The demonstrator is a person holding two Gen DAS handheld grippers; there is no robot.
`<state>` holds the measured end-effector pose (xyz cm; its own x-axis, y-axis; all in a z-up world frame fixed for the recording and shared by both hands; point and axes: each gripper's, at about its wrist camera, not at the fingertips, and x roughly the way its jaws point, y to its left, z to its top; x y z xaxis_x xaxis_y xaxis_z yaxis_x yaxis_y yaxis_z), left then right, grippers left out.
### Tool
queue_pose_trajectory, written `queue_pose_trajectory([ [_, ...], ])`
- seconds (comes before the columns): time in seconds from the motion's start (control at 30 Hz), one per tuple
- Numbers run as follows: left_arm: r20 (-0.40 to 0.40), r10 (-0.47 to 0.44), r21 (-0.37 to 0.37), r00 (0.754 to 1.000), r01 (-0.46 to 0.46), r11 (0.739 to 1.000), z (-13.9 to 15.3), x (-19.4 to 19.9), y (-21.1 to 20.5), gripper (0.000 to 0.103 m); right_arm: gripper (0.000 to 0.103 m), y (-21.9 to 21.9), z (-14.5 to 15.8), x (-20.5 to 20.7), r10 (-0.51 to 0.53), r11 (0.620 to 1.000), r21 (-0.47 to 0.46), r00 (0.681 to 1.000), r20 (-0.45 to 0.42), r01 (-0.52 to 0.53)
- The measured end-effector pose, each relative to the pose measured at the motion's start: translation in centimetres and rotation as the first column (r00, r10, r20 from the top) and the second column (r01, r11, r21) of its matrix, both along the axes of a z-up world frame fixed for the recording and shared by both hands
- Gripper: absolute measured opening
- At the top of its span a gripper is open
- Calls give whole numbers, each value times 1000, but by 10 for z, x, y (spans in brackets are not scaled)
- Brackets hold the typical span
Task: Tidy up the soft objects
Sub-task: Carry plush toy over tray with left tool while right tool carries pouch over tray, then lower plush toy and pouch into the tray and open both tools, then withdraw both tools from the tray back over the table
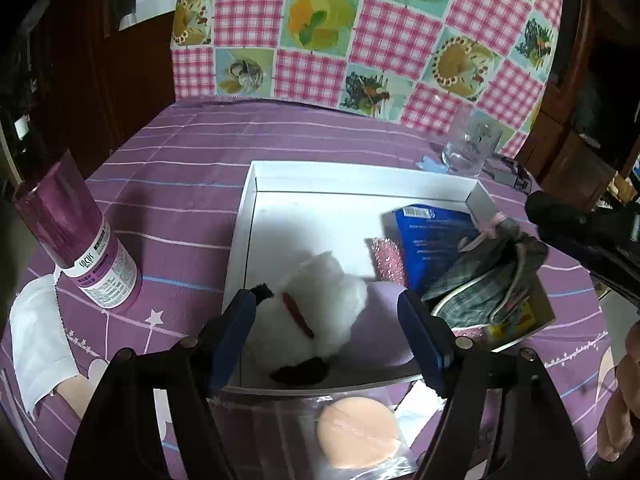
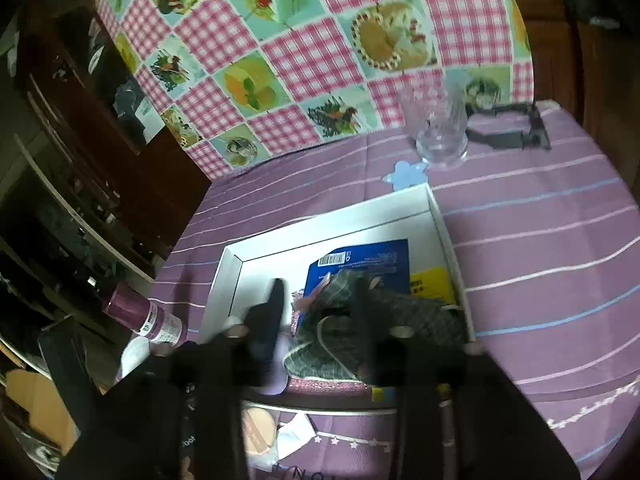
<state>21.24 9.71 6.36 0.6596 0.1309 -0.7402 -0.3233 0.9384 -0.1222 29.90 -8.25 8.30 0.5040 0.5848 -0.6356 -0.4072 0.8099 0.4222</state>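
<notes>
On the purple striped tablecloth [image 1: 192, 152] sits a shallow white box [image 1: 360, 178], and the soft things are gathered in it. Against its near wall lies a white plush toy [image 1: 320, 304] with a red band and black tips, resting partly on a pale lilac pad [image 1: 380, 320]. The left gripper [image 1: 328, 320] hangs over that near wall with its blue-padded jaws spread wide; the plush lies between them, but neither pad presses on it. In the box's right half a grey plaid fabric piece [image 2: 360, 320] with a pink ribbon is heaped over a blue packet [image 2: 360, 260], a yellow packet [image 2: 432, 284] and a pink glittery piece [image 1: 386, 260]. The right gripper [image 2: 320, 312] stands over this heap, blurred, its jaws parted about halfway on either side of the plaid fabric; whether the pads touch it I cannot tell. Just outside the box's near wall, on the cloth, lies a peach round puff [image 1: 358, 432] in a clear wrapper. A purple can [image 1: 80, 236] stands tilted near the cloth's left edge, beside a white packet [image 1: 36, 340]. A clear glass [image 1: 468, 148] stands beyond the box's far right corner, in front of a pink checked cloth [image 1: 360, 28] hung upright along the table's far edge.
</notes>
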Motion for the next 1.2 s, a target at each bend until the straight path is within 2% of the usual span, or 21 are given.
queue_pose_trajectory([
  [0.1,14,5,6,1000,-5,1000,4,-2,1,74,51,2,8,-6,-5,999,-32,999,39,6],
  [0.33,67,28,26,997,-30,999,24,-13,2,74,51,-5,15,-19,9,997,-77,999,42,-5],
  [0.5,85,27,20,996,-29,999,33,-19,-6,74,51,-28,21,-41,-5,997,-76,999,54,9],
  [0.77,122,-34,41,992,29,999,55,-36,-38,74,51,-54,15,-84,17,995,-97,998,62,-11],
  [0.9,120,-41,71,992,32,997,62,-50,-54,74,51,-58,12,-100,55,992,-112,997,62,-48],
  [1.07,94,-48,150,994,33,988,65,-73,-69,74,51,-69,17,-121,77,989,-133,992,101,-63],
  [1.2,105,-50,163,993,32,986,68,-97,-71,74,51,-79,13,-138,94,989,-126,989,112,-80],
])
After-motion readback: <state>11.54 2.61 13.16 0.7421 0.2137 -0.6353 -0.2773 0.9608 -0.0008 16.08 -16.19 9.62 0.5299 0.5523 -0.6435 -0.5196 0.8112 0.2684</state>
